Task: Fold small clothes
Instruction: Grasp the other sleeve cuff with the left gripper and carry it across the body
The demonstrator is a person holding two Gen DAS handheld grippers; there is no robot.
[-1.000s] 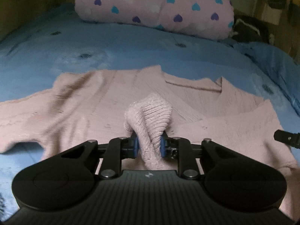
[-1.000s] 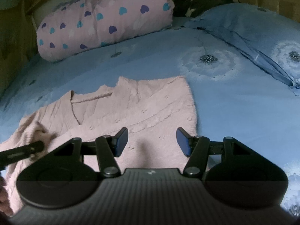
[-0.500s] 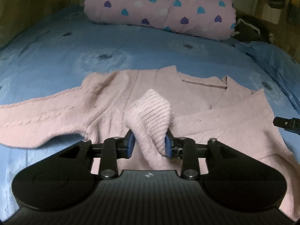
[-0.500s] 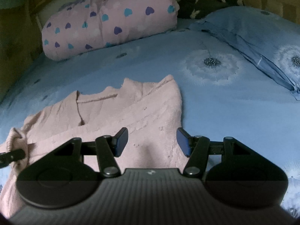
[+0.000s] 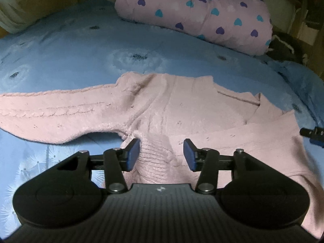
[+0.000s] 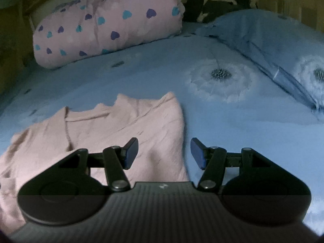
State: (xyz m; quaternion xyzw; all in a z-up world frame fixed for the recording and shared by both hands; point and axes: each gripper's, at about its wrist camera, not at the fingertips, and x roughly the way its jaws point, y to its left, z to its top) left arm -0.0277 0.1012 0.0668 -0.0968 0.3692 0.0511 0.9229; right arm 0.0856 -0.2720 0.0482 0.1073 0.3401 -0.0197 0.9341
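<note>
Pink knit sweater (image 5: 194,109) spread on a blue bedsheet (image 5: 60,46), both grippers above it.

Only the left wrist view shows the long sleeve (image 5: 50,111) running out toward 9 o'clock, its ribbed cuff (image 5: 156,158) lying between the left gripper (image 5: 161,155), whose jaws are opening, pads clear of the knit. The right wrist view alone shows the sweater's straight side edge at 12 o'clock between the half-spread, empty jaws of the right gripper (image 6: 164,154), with wide bare sheet toward 3 o'clock. A puffy heart-print quilt (image 6: 105,26) lies at 11 o'clock and a blue pillow (image 6: 273,46) at 2.
</note>
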